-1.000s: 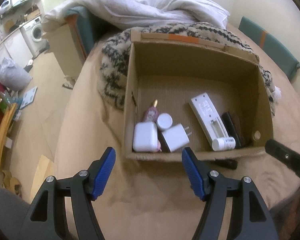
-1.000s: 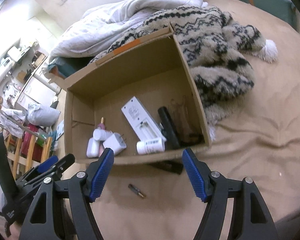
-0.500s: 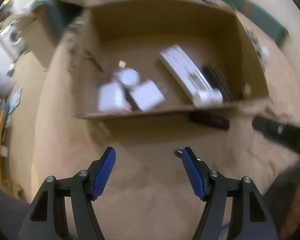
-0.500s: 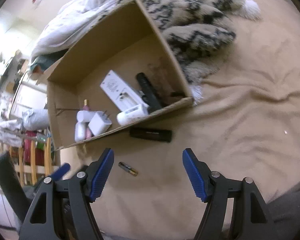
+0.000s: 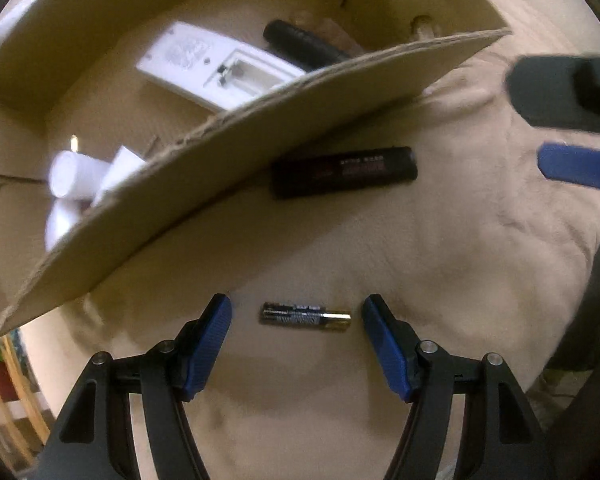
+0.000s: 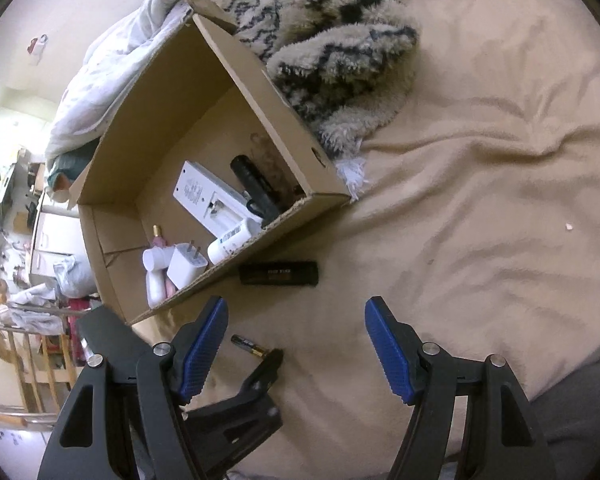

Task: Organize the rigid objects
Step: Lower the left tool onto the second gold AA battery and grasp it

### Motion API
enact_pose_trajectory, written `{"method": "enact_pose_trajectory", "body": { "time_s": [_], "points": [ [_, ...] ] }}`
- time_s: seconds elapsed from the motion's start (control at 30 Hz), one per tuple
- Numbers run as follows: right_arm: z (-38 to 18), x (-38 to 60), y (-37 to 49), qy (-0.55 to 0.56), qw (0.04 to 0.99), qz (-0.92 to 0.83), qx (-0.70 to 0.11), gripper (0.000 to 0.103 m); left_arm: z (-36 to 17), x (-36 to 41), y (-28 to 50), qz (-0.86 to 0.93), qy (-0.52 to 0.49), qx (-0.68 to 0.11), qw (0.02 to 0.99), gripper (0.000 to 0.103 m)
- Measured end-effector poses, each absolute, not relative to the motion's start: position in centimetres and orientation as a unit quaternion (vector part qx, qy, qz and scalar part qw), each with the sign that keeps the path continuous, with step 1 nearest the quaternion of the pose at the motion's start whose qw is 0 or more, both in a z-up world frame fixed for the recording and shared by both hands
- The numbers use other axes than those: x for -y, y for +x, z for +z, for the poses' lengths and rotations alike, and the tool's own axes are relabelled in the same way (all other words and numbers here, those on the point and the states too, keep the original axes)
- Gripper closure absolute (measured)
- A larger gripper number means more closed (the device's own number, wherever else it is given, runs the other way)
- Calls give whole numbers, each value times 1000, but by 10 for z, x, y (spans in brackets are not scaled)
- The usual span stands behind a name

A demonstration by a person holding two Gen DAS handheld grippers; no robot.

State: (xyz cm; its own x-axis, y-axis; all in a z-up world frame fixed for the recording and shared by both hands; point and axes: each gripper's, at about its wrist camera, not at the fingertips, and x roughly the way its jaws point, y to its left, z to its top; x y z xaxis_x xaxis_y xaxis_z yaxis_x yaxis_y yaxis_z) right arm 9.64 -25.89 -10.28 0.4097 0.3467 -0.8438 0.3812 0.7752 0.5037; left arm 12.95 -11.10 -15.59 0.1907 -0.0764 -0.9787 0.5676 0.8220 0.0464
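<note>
And there is the battery [image 5: 306, 316], a small black-and-gold cell lying flat on the tan bedcover [image 5: 440, 280], its gold end towards the right of the left wrist view. It sits squarely between the two blue pads of the left gripper [image 5: 296, 316], crosswise to them, with a clear gap of cover showing on each side, so the jaws stand open around it and neither pad touches it. From the right wrist view the same battery [image 6: 250, 346] lies just in front of the left gripper's black fingertip [image 6: 274, 356], which reaches in from below. The right gripper [image 6: 294, 320] hangs open over bare cover, nothing between its pads; the battery lies low and left in that gap, close by its left pad [image 6: 202, 344] and well apart from the other one. Just beyond, a black rectangular device [image 5: 342, 172] lies on the cover right against the near wall of the cardboard box [image 5: 180, 184]. Inside the box: a white remote [image 6: 212, 202] with its battery bay uncovered, a black cylinder [image 6: 256, 188] beside it, a white bottle [image 6: 234, 240] and a white plug adapter [image 6: 186, 266] by the near wall. A fuzzy patterned blanket [image 6: 332, 40] lies bunched along the box's far side.
</note>
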Motion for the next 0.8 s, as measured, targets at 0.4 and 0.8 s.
{"method": "enact_pose_trajectory", "body": {
  "time_s": [0.4,0.8],
  "points": [
    [-104,252,100,316,772,-10,-552,28,-146,92,140,-198,158,-619,743,63],
    [-122,222,116,234,778,-28,-582,28,-69,19,125,-85,99,-579,805,63]
  ]
}}
